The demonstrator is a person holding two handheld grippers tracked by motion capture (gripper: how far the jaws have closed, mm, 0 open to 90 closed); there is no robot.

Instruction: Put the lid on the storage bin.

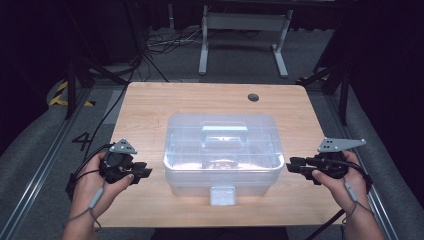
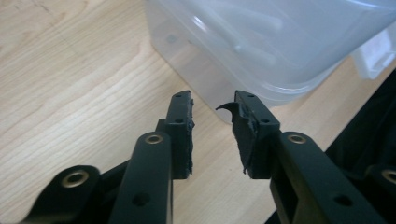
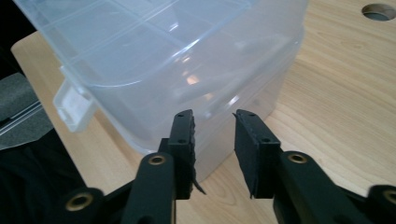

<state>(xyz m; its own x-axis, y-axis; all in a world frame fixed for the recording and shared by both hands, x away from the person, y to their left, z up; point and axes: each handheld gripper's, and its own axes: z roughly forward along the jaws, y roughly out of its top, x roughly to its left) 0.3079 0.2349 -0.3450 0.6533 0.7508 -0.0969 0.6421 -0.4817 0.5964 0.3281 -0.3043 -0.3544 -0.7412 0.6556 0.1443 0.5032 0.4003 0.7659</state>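
Storage box, clear plastic with lid and handle, sits mid-table. Left gripper and right gripper flank its ends, just beside it, not touching. Both sets of jaws stand apart, nothing between them.

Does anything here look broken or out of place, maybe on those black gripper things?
Yes, small wear. The left gripper has a pad with a torn, curled strip at its tip, and the right gripper has a frayed pad too. The clear plastic box sits square, closed and intact.
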